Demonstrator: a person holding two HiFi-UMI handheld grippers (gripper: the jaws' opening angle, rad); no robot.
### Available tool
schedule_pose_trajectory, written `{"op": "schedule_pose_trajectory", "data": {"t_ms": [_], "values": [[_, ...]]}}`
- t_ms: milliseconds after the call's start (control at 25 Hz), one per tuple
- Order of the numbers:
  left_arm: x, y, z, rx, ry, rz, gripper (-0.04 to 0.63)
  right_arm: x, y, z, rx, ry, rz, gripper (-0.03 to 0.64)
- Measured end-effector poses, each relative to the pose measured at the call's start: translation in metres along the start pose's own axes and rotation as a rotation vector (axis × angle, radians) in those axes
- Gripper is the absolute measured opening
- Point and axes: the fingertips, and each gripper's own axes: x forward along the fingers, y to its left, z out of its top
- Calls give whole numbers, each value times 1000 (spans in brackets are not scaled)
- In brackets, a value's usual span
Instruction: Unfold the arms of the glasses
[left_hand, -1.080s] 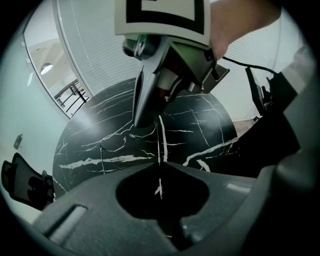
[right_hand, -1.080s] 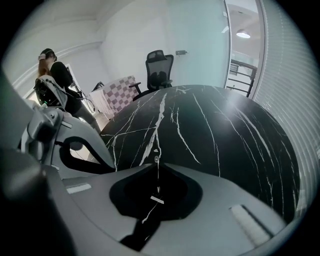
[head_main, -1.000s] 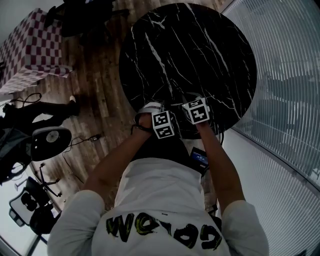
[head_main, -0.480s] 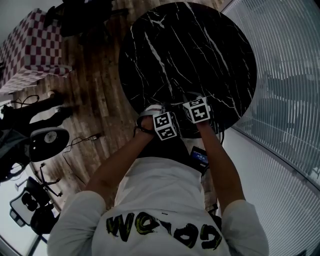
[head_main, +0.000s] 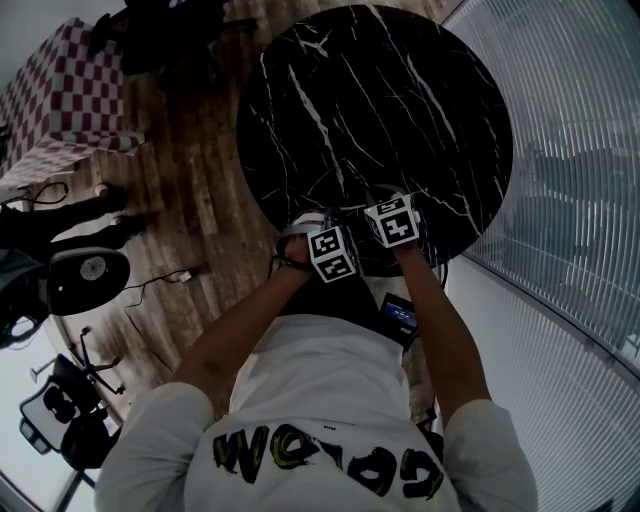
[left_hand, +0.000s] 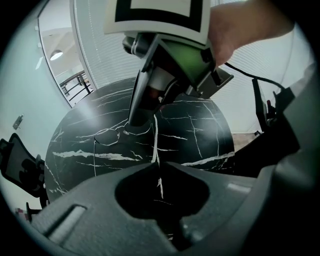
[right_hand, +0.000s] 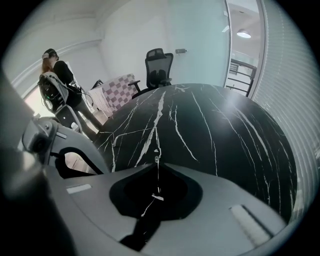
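The glasses (left_hand: 107, 136), thin wire-rimmed ones, lay on the black marble desk (head_main: 400, 100) close to its near edge. The right claw (left_hand: 134, 127) came down onto their frame beside one lens. Its jaws were closed together, apparently pinching the wire to pin the glasses in place.

The left claw (left_hand: 156, 164) hung just short of them, pointed steeply down. Its jaws had just been easing apart and stood parted by no more than a hairline. A pale line ran through that slit. Whether it was a glasses arm or only a vein in the marble could not be told.

Neither arm showed clearly as swung out. The work therefore looked part-done at best, with at least one arm probably left to open.
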Motion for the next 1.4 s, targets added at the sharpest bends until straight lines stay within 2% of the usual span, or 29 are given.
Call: {"op": "schedule_pose_trajectory", "data": {"t_ms": [480,880,1080,1240,1400], "values": [[4,-3,-6,-5,7,-16,38,-6,1,3,-64,15,-26,12],[4,-1,-13,-14,13,-1,75,-12,-1,6,-80,-2,-37,65],[-6,3,-15,-37,-25,0,83,-24,-1,8,-75,-35,-33,78],[-30,12,-17,-94,-83,26,90,-53,-3,17,-71,-111,-52,80],[-68,19,-10,-211,-181,23,91,-93,0,24,-64,-174,-53,77]]}}
